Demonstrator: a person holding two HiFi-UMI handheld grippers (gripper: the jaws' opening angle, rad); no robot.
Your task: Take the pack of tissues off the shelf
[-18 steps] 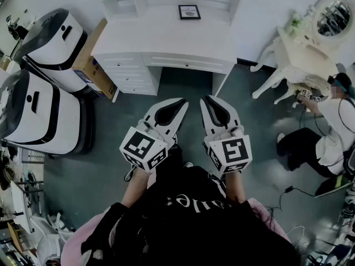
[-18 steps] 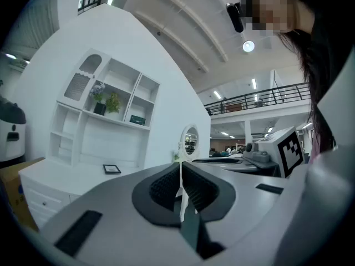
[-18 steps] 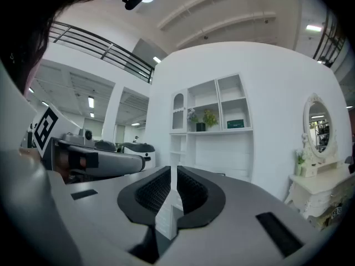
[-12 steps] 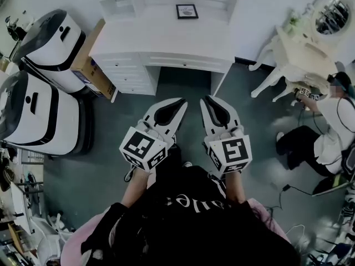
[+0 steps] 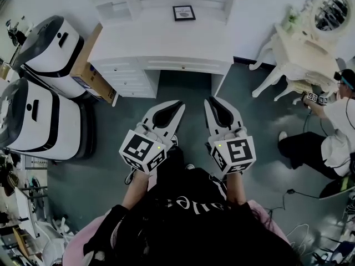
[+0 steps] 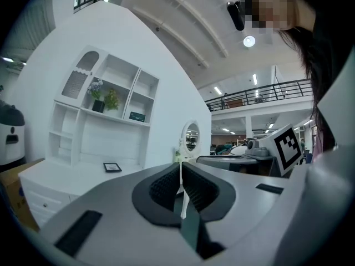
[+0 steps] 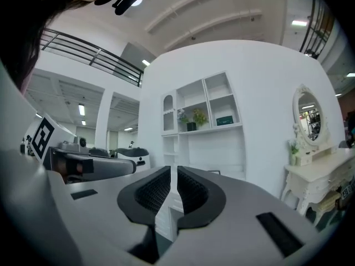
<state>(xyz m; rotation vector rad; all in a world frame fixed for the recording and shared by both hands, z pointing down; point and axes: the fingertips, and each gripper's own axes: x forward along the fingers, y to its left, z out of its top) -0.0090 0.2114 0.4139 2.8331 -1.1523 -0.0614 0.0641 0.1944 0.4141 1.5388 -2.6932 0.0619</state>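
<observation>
Head view: left gripper and right gripper are side by side in front of the white desk, both clenched and empty. The pack of tissues (small, dark) rests on the upper shelf, well apart from both.

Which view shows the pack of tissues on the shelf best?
The right gripper view: the pack of tissues faces the camera on the shelf, right of the potted plants. The left gripper view shows it at an angle. The head view looks down from above and does not show it.
</observation>
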